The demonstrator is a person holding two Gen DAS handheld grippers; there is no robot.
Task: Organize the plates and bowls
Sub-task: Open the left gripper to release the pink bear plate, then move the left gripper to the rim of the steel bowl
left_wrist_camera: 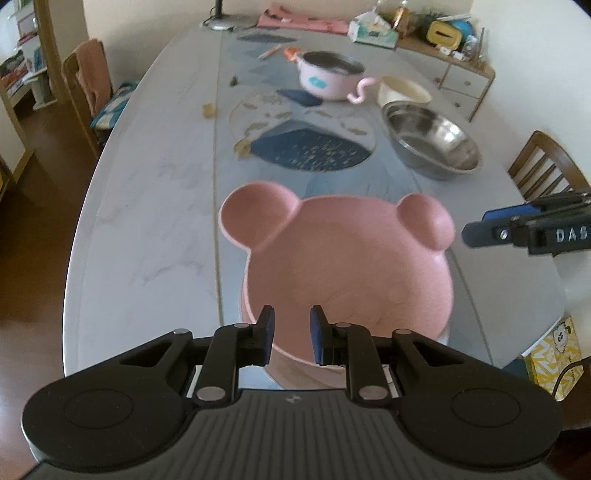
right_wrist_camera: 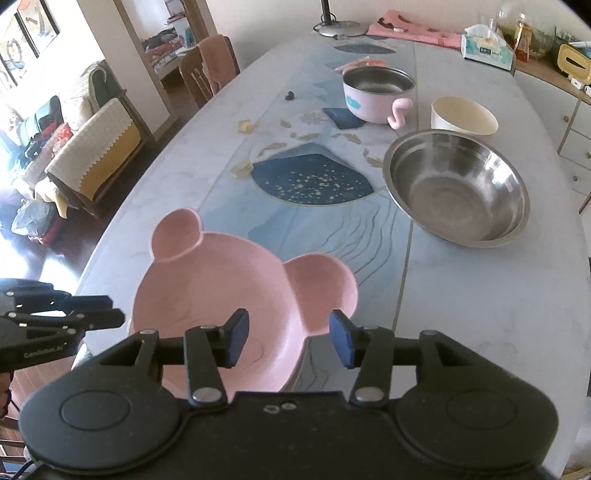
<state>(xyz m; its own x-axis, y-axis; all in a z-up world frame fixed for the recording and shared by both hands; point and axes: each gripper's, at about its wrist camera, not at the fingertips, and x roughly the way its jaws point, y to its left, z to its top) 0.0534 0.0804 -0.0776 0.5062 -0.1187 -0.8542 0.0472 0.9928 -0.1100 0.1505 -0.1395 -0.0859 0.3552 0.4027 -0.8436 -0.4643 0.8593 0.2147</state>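
pink bear plate [left_wrist_camera: 347, 266] at near table [left_wrist_camera: 147, 236] edge, looks light, stiff, smooth; we'd pinch thin rim. left gripper [left_wrist_camera: 291, 336] jaws apart over near rim, right gripper [right_wrist_camera: 288, 338] apart, empty. steel bowl [right_wrist_camera: 456, 186] beyond.

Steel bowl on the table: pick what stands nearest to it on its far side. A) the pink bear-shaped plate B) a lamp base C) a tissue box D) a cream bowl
D: in the right wrist view the cream bowl stands just behind the steel bowl, while the tissue box and lamp base sit at the table's far end.
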